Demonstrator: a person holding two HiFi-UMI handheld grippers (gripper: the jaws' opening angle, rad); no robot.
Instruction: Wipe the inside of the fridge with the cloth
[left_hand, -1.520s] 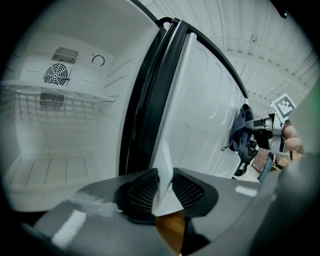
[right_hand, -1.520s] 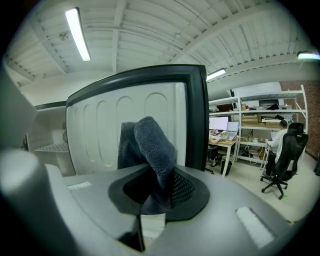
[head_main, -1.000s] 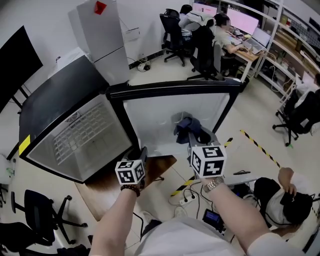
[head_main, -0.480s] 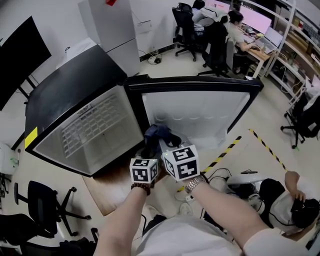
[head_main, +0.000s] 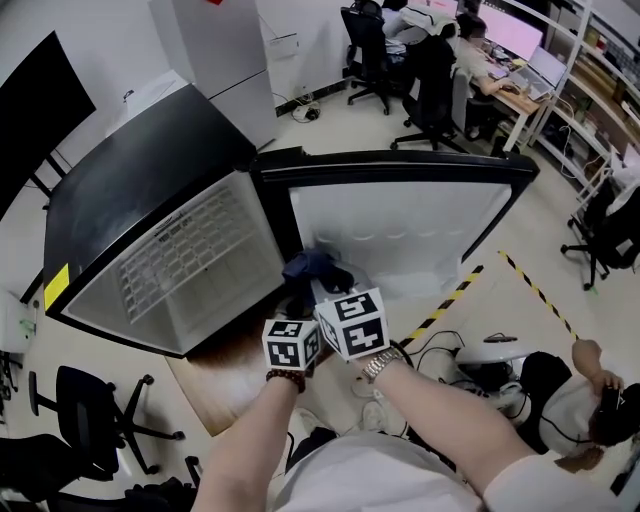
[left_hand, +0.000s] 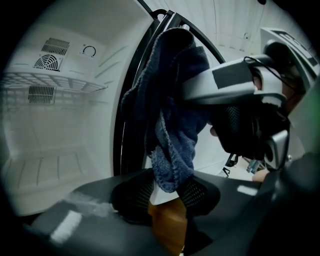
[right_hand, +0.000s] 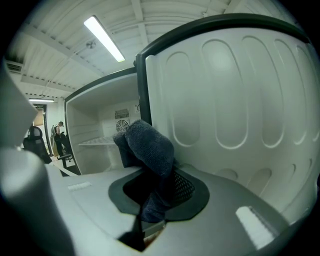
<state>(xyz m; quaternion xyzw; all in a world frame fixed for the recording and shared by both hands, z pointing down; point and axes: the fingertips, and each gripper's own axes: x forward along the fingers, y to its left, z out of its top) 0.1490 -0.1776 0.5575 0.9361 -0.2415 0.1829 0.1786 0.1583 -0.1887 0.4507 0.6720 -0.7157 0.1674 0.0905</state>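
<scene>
The black fridge (head_main: 140, 190) stands with its white door (head_main: 400, 230) swung wide; the white inside with a wire shelf (head_main: 190, 265) shows at the left. My right gripper (head_main: 318, 287) is shut on the dark blue cloth (head_main: 315, 270) at the opening's edge, just in front of the hinge. The right gripper view has the cloth (right_hand: 150, 150) bunched between the jaws (right_hand: 159, 192). My left gripper (left_hand: 167, 192) sits right below it; its jaws have just been opening. The cloth's hanging end (left_hand: 172, 150) dangles between them, and the pads do not press it.
A wooden board (head_main: 215, 370) lies under the fridge. Yellow-black tape (head_main: 440, 310) and cables run over the floor on the right. A person (head_main: 580, 400) crouches at lower right. Office chairs (head_main: 90, 410) and desks with people (head_main: 440, 50) surround the spot.
The right gripper carried the cloth leftward from the door's inner face to the fridge opening, ending close beside the left gripper. The left gripper stayed where it was.
</scene>
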